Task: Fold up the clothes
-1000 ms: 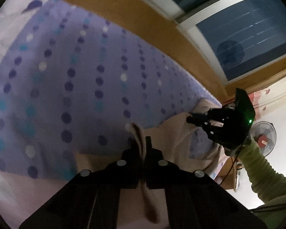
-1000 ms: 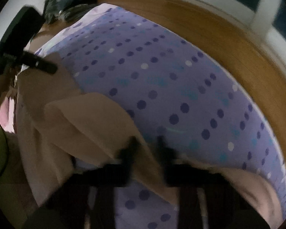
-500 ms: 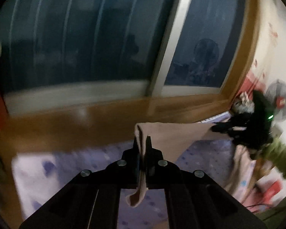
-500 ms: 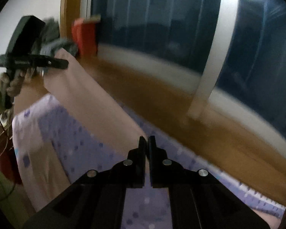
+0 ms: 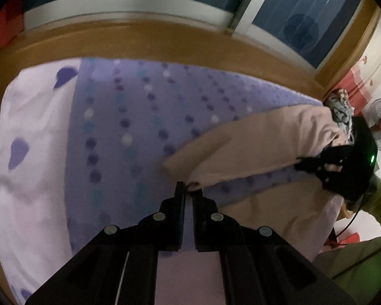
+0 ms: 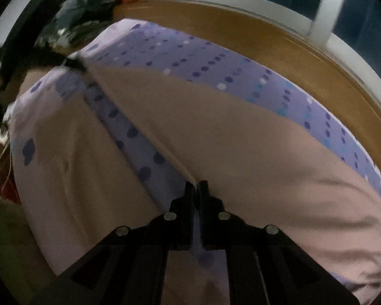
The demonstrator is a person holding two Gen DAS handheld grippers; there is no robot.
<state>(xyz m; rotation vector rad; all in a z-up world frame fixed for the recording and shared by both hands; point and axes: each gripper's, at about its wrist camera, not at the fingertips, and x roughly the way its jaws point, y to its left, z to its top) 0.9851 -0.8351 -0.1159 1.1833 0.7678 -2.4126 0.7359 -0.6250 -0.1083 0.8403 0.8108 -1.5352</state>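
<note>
My left claw [image 5: 188,187] is all but closed, pinching a corner of the beige garment [image 5: 254,147]; my right claw [image 6: 196,186] is easing its jaws apart, the cloth's edge at their tips. The garment lies stretched across the dotted bedsheet [image 5: 129,117]. I judge this fold is being laid down; next, let go and take a fresh edge.
</note>
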